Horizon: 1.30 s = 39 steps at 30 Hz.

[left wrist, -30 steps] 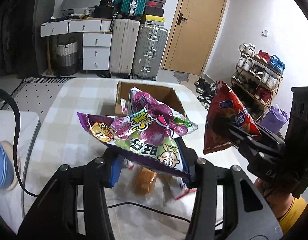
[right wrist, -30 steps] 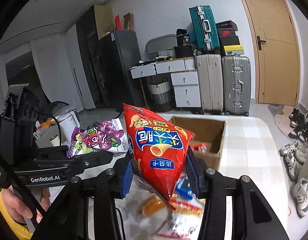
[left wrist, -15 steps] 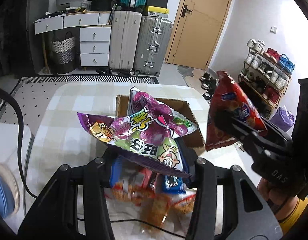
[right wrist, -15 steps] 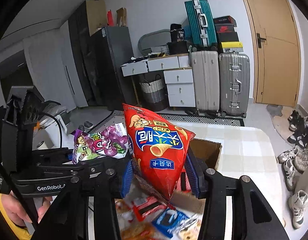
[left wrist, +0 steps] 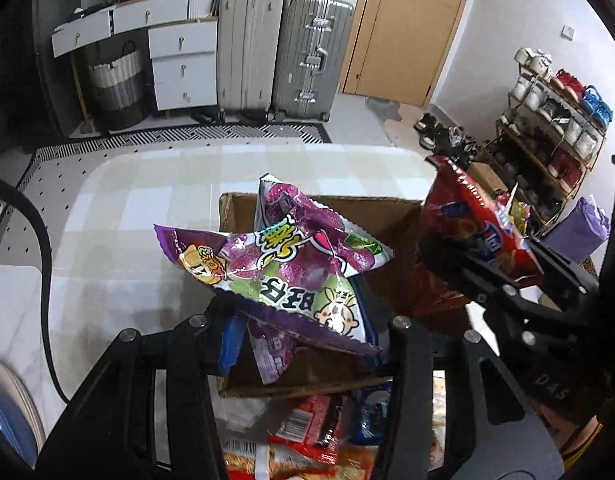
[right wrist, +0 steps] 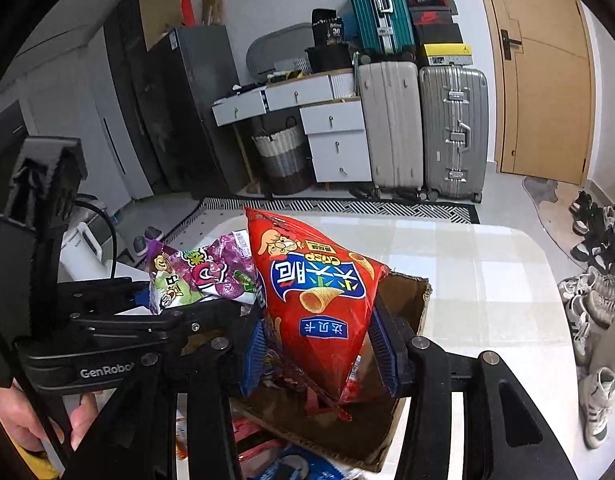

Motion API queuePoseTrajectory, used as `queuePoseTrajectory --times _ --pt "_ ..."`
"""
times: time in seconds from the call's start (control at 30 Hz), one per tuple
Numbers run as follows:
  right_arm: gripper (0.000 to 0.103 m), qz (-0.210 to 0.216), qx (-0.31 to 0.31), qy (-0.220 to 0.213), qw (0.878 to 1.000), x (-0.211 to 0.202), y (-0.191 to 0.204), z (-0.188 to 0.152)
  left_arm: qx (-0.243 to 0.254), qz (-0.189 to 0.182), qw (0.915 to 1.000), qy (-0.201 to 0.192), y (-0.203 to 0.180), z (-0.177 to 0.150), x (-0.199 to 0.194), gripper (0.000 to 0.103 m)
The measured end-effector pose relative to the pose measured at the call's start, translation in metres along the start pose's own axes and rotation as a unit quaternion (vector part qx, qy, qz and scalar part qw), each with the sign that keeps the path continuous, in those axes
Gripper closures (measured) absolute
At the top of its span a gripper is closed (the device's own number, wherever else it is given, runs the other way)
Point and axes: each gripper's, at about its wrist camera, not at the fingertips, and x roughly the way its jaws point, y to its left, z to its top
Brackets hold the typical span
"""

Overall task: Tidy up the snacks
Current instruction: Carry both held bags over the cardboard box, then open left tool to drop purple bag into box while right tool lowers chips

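Note:
My left gripper (left wrist: pixel 299 332) is shut on a purple candy bag (left wrist: pixel 283 264) and holds it over the open cardboard box (left wrist: pixel 387 208). My right gripper (right wrist: pixel 319 344) is shut on a red corn-snack bag (right wrist: pixel 315 300) and holds it over the same box (right wrist: pixel 407 292). The red bag and right gripper show at the right of the left wrist view (left wrist: pixel 479 232). The purple bag shows left of the red one in the right wrist view (right wrist: pixel 199 276). Several loose snack packets (left wrist: pixel 303 432) lie on the table in front of the box.
The box stands on a checked white table (left wrist: pixel 147 208) with a rounded far edge. A black cable (left wrist: pixel 43 272) runs along the left. Suitcases (right wrist: pixel 423 128), white drawers and a shoe rack (left wrist: pixel 547 120) stand beyond the table.
Both grippers have moved forward with their bags, from above the loose packets to above the box. The box now sits closer and lower in both views.

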Motion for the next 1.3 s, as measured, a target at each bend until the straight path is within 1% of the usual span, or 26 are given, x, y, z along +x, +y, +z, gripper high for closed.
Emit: queuePoseTrajectory --times 0.07,0.27,0.37,0.53,0.57,0.83,0.93,1.0,1.07,1.3 --pt "0.057 -0.008 -0.009 0.005 1.0 0.01 -0.003 -0.001 0.004 0.002 1.0 0.007 0.0 0.001 0.015 0.059" --pt "0.056 -0.007 -0.004 0.025 1.0 0.033 -0.015 -0.008 0.01 -0.005 0.9996 0.026 -0.001 -0.004 0.055 0.059" --pt "0.056 -0.005 0.0 0.04 0.999 0.044 -0.02 -0.013 0.015 0.001 0.9994 0.03 0.001 -0.003 0.075 0.059" --pt "0.056 -0.011 0.002 0.061 0.998 0.057 -0.026 -0.021 0.014 0.002 0.9991 0.041 0.008 -0.005 0.097 0.058" --pt "0.057 -0.012 0.001 0.065 0.998 0.058 -0.026 -0.023 0.016 0.005 0.9991 0.038 0.006 -0.01 0.096 0.058" --pt "0.056 -0.012 -0.005 0.064 0.998 0.059 -0.023 -0.029 0.015 0.01 0.9993 0.033 0.014 -0.006 0.102 0.056" --pt "0.056 -0.012 -0.004 0.064 0.998 0.058 -0.021 -0.03 0.012 0.006 0.9995 0.03 0.015 -0.007 0.1 0.051" --pt "0.056 -0.013 -0.004 0.066 0.998 0.058 -0.021 -0.029 0.009 0.015 0.9995 0.025 0.017 -0.015 0.091 0.049" --pt "0.056 -0.012 -0.001 0.073 0.997 0.06 -0.023 -0.028 0.008 0.02 0.9994 0.026 0.019 -0.014 0.089 0.047" --pt "0.054 -0.017 -0.006 0.086 0.996 0.06 -0.02 -0.025 0.006 0.024 0.9991 0.033 0.017 -0.02 0.082 0.047"
